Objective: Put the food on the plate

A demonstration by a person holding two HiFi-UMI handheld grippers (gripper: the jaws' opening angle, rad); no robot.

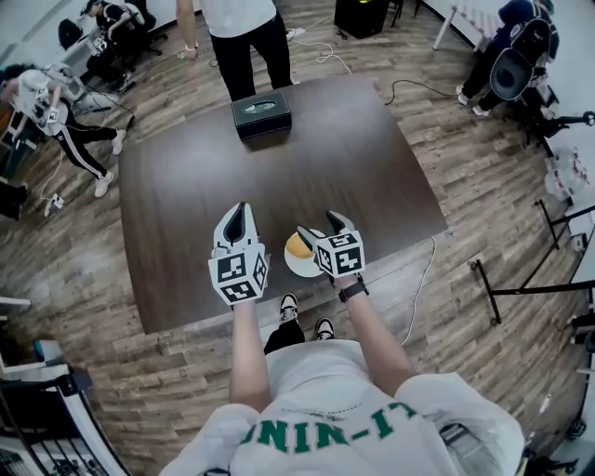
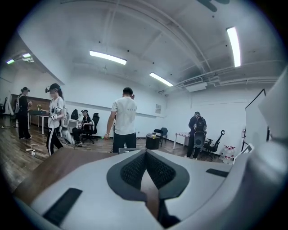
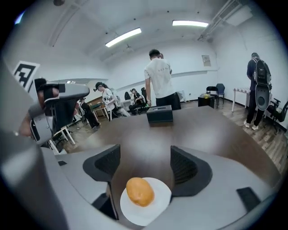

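The orange-yellow rounded food lump (image 3: 140, 192) sits on the round white plate (image 3: 159, 205), near the dark brown tabletop (image 1: 279, 186) edge. The right gripper (image 3: 145, 166) hangs above it, jaws wide apart and empty, and the left gripper (image 2: 145, 157) has its jaws closed on nothing. Only risk imo: a careless dip shoves the plate off that edge.

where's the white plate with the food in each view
Head view: white plate just below centre, at the table's near edge.
Left gripper view: not in it.
Right gripper view: bottom centre, food on it.
Shared landmark: the person in a white T-shirt beyond the table's far edge.
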